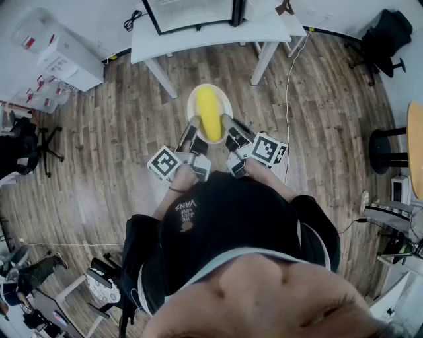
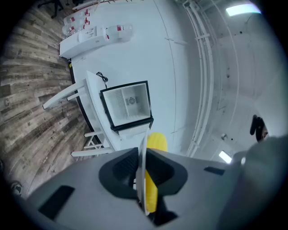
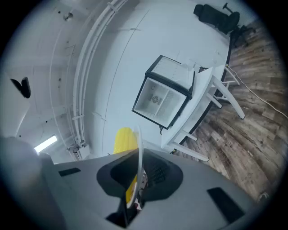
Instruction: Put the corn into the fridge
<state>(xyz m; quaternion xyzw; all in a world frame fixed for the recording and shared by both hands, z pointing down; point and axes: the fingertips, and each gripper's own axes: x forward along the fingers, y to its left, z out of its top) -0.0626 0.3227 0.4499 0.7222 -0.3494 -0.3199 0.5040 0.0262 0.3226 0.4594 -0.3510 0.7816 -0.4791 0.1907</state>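
1. Clamped shut on opposite edges of the plate [image 1: 192, 99]: left tongs [image 1: 192, 132], right tongs [image 1: 229, 127].
2. Corn [image 1: 209, 113] on plate between them, equally near both, long axis pointing ahead toward fridge [image 1: 192, 12] on desk [image 1: 205, 38].

One corn [image 1: 209, 112], one plate [image 1: 192, 104], two tongs [image 1: 194, 125] [image 1: 228, 122], one fridge [image 1: 192, 13]

My left gripper [image 2: 144, 186] clamps the white plate [image 2: 143, 150] edge-on, corn [image 2: 157, 142] on it, facing the fridge [image 2: 128, 104] on a white table [image 2: 96, 108].
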